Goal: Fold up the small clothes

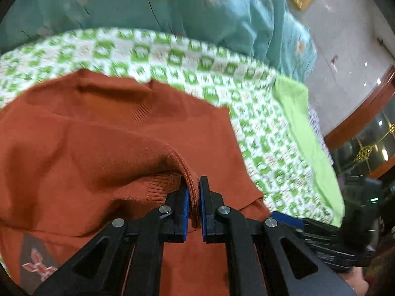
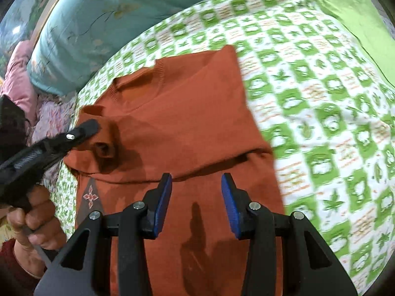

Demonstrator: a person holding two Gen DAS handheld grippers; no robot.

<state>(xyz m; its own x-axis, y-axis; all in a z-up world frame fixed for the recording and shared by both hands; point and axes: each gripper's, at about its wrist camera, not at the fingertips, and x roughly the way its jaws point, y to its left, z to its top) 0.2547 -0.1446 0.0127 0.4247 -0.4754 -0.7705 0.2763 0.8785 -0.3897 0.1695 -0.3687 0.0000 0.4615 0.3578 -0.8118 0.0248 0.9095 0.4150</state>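
A rust-orange knit sweater [image 2: 177,123] lies on a green-and-white patterned blanket [image 2: 308,86]. Its right side is folded inward with a straight edge. My left gripper [image 1: 194,185] is shut on the ribbed cuff [image 1: 191,180] of a sleeve, lifted over the sweater body [image 1: 86,148]. From the right wrist camera that left gripper [image 2: 93,124] appears at the sweater's left side, held by a hand [image 2: 37,222], the sleeve end [image 2: 105,148] hanging from it. My right gripper [image 2: 196,180] hovers open above the sweater's lower half, nothing between its blue pads [image 2: 228,192].
A teal flowered quilt [image 1: 172,7] is bunched along the far side of the blanket, with pink bedding [image 2: 19,86] to its left. A plain lime-green cloth [image 1: 303,128] borders the blanket on the right. A grey patch with a pink cross motif [image 2: 90,197] marks the sweater's lower left.
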